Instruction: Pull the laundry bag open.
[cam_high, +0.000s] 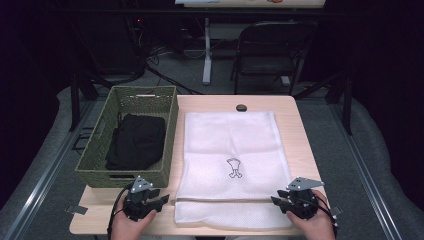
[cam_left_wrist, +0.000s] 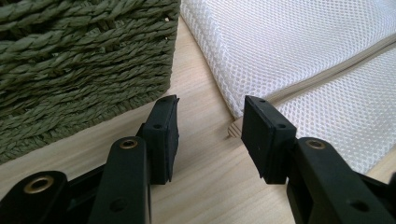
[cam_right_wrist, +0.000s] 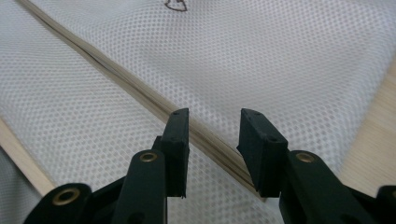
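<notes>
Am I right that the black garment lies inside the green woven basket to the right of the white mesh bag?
Not quite: the green woven basket stands to the left of the white mesh bag, not the right. The black garment does lie inside it, as the high view shows.

Two hand-held black plastic grippers, left gripper (cam_high: 161, 200) and right gripper (cam_high: 275, 197), each topped by a grey three-cornered plate with small dark dots at the corners. Seen up close: matte black jaws built from flat linked arms, brass-ringed pivot holes at the joints, small screws set into thick rectangular black pads (cam_left_wrist: 161, 135). Black cable looping from the left one; bare hands (cam_high: 131, 226), no sleeves visible.
</notes>
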